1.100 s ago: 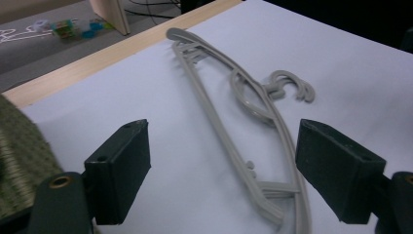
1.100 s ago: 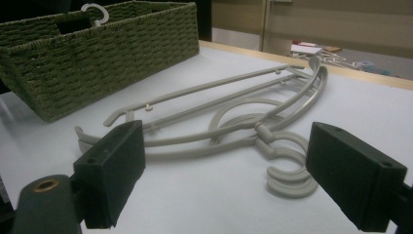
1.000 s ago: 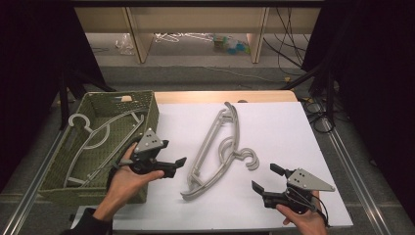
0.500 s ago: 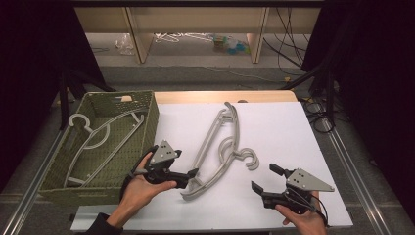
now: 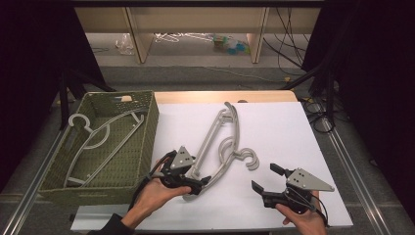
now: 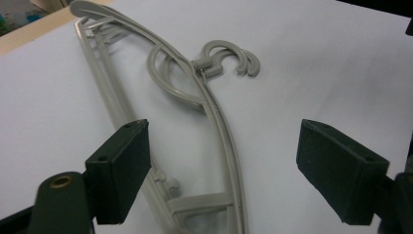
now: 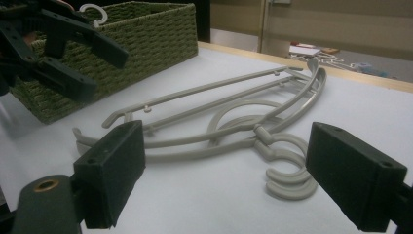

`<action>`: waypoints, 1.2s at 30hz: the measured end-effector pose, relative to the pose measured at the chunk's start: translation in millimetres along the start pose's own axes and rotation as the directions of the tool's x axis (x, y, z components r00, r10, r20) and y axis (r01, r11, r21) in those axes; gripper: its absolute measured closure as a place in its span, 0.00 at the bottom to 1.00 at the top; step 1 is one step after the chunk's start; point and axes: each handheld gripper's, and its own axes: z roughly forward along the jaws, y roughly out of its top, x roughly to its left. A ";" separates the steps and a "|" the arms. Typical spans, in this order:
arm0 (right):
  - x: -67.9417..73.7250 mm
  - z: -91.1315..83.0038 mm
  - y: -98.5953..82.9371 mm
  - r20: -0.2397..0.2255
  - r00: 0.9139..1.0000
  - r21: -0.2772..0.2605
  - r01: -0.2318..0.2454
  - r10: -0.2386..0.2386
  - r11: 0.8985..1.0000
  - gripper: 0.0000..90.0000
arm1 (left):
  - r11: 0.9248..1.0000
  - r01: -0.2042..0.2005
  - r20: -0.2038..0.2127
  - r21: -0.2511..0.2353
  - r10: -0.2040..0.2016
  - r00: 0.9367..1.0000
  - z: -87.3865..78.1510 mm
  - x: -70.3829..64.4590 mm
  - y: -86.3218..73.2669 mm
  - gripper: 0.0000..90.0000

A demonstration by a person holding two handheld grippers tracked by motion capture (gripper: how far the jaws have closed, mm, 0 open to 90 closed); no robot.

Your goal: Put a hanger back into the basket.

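Two grey plastic hangers (image 5: 222,142) lie stacked on the white table (image 5: 284,127), hooks pointing right. My left gripper (image 5: 198,180) is open at their near end. In the left gripper view its jaws stand wide on either side of the hangers' curved arm (image 6: 214,112), apart from it. My right gripper (image 5: 265,177) rests open near the front right. In the right gripper view its open jaws face the hangers' hooks (image 7: 287,175), with the left gripper (image 7: 104,70) farther off. A third hanger (image 5: 105,129) lies inside the green woven basket (image 5: 151,127).
The basket (image 7: 141,34) stands at the table's left edge. A wooden strip (image 5: 220,96) borders the table's far side. Beyond it are shelf legs, cables and clutter on the floor (image 5: 225,44). Bare white table lies right of the hangers.
My left gripper has moved right from the basket's edge to the near end of the stacked hangers. The right gripper and the hangers have stayed put.
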 end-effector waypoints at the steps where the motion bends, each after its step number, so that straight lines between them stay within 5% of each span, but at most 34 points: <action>1: 0.2 0.0 0.2 0.005 1.000 0.005 -0.006 0.006 1.000 0.17 | 1.000 -0.001 0.006 0.005 0.001 1.000 8.7 -1.8 3.0 0.22; 3: 0.4 -0.3 0.4 0.005 1.000 0.007 -0.006 0.006 1.000 0.17 | 1.000 -0.003 0.017 0.017 0.003 1.000 14.3 -2.8 4.8 0.23; 7: 2.7 0.4 0.5 -0.003 1.000 0.001 0.002 -0.002 1.000 0.17 | 0.991 -0.046 0.016 0.122 0.044 0.999 44.5 -3.6 11.6 0.30; 10: 2.7 0.1 0.9 -0.002 1.000 -0.001 0.004 -0.004 1.000 0.17 | 0.988 -0.017 0.007 0.153 0.016 1.000 56.5 -1.3 13.9 0.34; 11: 2.5 0.5 0.5 -0.006 1.000 -0.005 0.001 -0.001 1.000 0.17 | 0.979 -0.014 0.019 0.205 0.010 1.000 66.9 5.0 16.8 0.38; 14: 2.5 0.8 0.2 -0.006 1.000 -0.012 -0.002 0.002 1.000 0.17 | 0.974 0.017 0.006 0.226 -0.018 1.000 76.2 7.2 17.8 0.40; 16: 1.7 0.1 0.5 -0.005 1.000 -0.005 0.003 -0.003 1.000 0.17 | 0.961 0.007 0.023 0.278 -0.014 1.000 85.7 9.7 18.7 0.41; 20: 1.2 0.2 0.8 -0.006 1.000 -0.008 0.013 -0.013 1.000 0.17 | 0.960 0.026 0.022 0.280 -0.033 0.999 93.9 10.7 18.3 0.45; 33: 2.1 0.4 0.6 -0.009 1.000 0.003 0.005 -0.004 1.000 0.17 | 0.935 0.061 0.049 0.350 -0.084 0.995 123.0 18.9 24.0 0.59; 36: 2.1 2.0 0.6 -0.017 1.000 -0.020 0.006 -0.007 1.000 0.17 | 0.935 0.063 0.040 0.348 -0.082 0.996 124.6 18.6 24.2 0.62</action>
